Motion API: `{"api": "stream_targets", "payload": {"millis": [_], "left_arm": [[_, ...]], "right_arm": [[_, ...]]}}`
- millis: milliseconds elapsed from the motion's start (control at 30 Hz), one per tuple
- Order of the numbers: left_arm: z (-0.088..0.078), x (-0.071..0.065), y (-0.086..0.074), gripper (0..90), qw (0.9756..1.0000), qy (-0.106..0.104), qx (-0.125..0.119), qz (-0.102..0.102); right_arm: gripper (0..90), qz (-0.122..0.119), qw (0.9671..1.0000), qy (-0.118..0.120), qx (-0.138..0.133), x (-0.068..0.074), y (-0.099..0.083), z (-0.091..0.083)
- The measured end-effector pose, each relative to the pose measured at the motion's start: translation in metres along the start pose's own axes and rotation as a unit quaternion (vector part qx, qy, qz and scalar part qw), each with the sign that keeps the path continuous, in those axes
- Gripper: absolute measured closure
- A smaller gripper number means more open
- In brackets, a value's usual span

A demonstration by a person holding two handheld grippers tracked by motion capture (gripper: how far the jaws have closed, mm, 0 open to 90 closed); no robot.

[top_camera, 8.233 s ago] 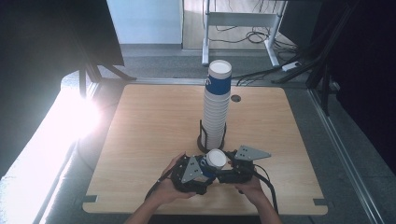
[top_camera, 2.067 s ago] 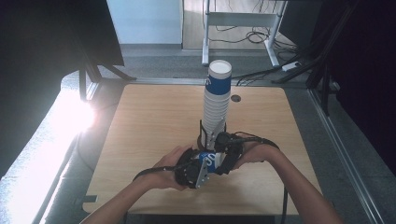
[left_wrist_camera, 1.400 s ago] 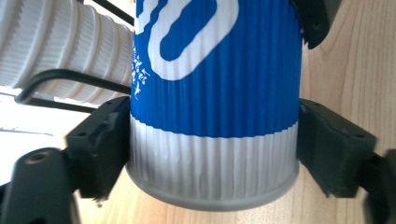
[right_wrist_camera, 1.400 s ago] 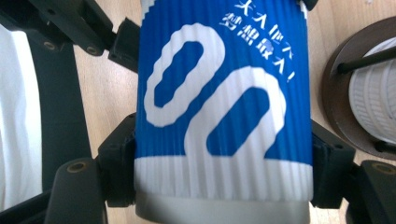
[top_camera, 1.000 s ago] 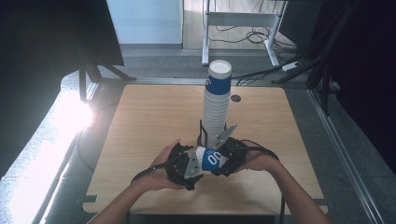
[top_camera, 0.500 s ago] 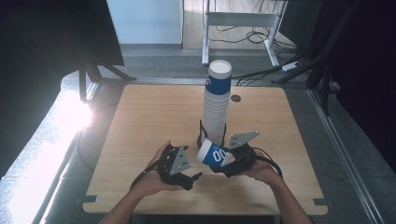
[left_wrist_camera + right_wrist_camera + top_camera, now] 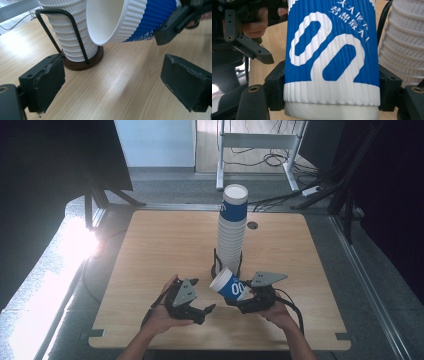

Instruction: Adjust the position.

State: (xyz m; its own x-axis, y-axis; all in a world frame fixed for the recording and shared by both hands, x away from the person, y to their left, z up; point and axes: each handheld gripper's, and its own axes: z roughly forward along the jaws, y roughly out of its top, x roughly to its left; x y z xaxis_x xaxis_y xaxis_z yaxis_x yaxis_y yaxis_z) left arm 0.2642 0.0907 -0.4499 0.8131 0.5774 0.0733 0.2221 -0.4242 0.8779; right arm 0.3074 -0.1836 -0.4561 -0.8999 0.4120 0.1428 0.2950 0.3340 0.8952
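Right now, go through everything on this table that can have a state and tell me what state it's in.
Blue and white ribbed paper cup: tilted on its side, off the table, clamped near its base.
Right tool: shut on the cup.
Left tool: open, nothing between its jaws.
Tall stack of white ribbed paper cups: upright in its holder, blue cup on top.
Black wire cup holder: standing on the wooden table.

Blue ribbed cup (image 7: 231, 285) with white looping print and white rim; white ribbed stack (image 7: 231, 240), blue-banded on top; black wire holder (image 7: 62, 30), brown base; pale wood-grain worktop (image 7: 160, 245); black gripper (image 7: 210, 308).
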Motion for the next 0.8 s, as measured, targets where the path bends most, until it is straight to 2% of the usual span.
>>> {"api": "stream_targets", "payload": {"millis": [100, 333, 467, 533, 800], "left_arm": [[0.001, 0.000, -0.001, 5.9, 0.9998, -0.004, -0.014, -0.015], [0.003, 0.003, -0.003, 6.0, 0.9989, -0.008, -0.029, -0.036], [0.002, 0.005, -0.006, 6.1, 0.9974, -0.015, -0.043, -0.056], [0.002, 0.005, -0.007, 6.5, 0.9974, -0.015, -0.039, -0.058], [0.004, 0.005, -0.013, 6.4, 0.9951, -0.028, -0.046, -0.083]], "right_arm": [[27.8, 0.004, 0.9998, -0.006, -0.018, 0.002, -0.004, -0.001], [27.8, 0.017, 0.9977, -0.019, -0.062, 0.004, -0.012, -0.005], [27.8, 0.015, 0.9967, -0.033, -0.073, 0.005, -0.015, -0.007], [27.8, 0.018, 0.9956, -0.033, -0.087, 0.005, -0.016, -0.007], [27.8, 0.009, 0.9941, -0.035, -0.102, 0.011, -0.023, -0.002]]}}
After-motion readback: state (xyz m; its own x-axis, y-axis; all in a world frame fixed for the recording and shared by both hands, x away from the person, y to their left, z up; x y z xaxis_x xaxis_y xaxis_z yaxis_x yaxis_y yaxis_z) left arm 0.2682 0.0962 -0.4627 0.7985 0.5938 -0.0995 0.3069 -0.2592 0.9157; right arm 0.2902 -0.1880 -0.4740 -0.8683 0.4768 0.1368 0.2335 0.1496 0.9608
